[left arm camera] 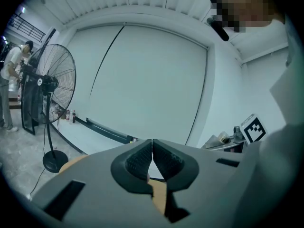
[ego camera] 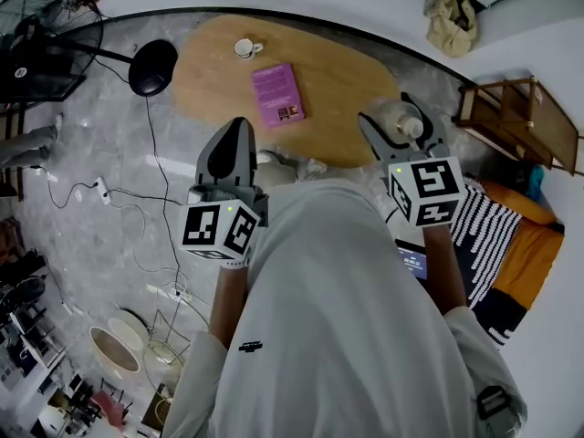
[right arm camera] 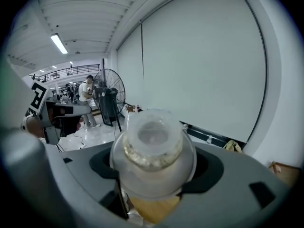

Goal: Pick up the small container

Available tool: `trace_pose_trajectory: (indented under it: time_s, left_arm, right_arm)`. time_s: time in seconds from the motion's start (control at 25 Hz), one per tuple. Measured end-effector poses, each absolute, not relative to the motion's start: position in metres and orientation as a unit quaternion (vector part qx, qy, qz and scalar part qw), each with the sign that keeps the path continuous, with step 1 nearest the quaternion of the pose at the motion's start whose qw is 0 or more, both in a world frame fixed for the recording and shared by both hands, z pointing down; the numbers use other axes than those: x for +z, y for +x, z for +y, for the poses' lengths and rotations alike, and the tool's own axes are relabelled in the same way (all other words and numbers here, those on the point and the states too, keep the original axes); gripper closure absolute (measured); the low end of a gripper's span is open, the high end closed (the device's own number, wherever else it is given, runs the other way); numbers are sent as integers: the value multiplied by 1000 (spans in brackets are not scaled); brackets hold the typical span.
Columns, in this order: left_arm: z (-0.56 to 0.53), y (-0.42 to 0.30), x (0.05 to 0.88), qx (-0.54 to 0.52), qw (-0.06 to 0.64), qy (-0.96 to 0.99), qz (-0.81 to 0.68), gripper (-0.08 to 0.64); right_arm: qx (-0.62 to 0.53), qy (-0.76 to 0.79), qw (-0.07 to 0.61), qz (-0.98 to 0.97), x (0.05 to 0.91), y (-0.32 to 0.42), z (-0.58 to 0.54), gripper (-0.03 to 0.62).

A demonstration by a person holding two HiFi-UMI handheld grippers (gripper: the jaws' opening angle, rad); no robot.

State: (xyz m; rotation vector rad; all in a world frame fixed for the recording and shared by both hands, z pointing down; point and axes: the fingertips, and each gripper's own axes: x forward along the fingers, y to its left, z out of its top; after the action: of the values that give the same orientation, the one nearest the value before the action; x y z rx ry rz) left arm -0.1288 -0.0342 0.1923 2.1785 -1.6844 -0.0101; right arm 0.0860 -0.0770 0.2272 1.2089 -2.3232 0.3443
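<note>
The small container, a translucent jar with a white lid, is held in the air at the near edge of the table, with my right gripper shut on it. In the right gripper view the small container fills the space between the jaws, lid end pointing away from the camera. My left gripper is shut with nothing in it, held at the left in front of the person's body. In the left gripper view the left gripper's ribbed pads meet.
An oval wooden table carries a purple book and a white cup. A standing fan's base and cables lie on the floor at left. A wooden rack stands at right.
</note>
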Motion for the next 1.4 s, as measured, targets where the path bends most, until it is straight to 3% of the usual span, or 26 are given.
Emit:
trace_pose_trajectory:
  time_s: [0.56,0.8,1.4]
  left_arm:
    - [-33,-116,182,29,154,794,-587,537]
    - [-38,-118,171,-17,171,789,-589,537]
    - [-42,-100,175,-7,169,803,-572,537]
  right_arm:
    - [138,482,216,-838,206,119,-60,253]
    - [135,483,211,-839,204,118,-57,253]
    - [119,475,221,-844,198,110,-57,252]
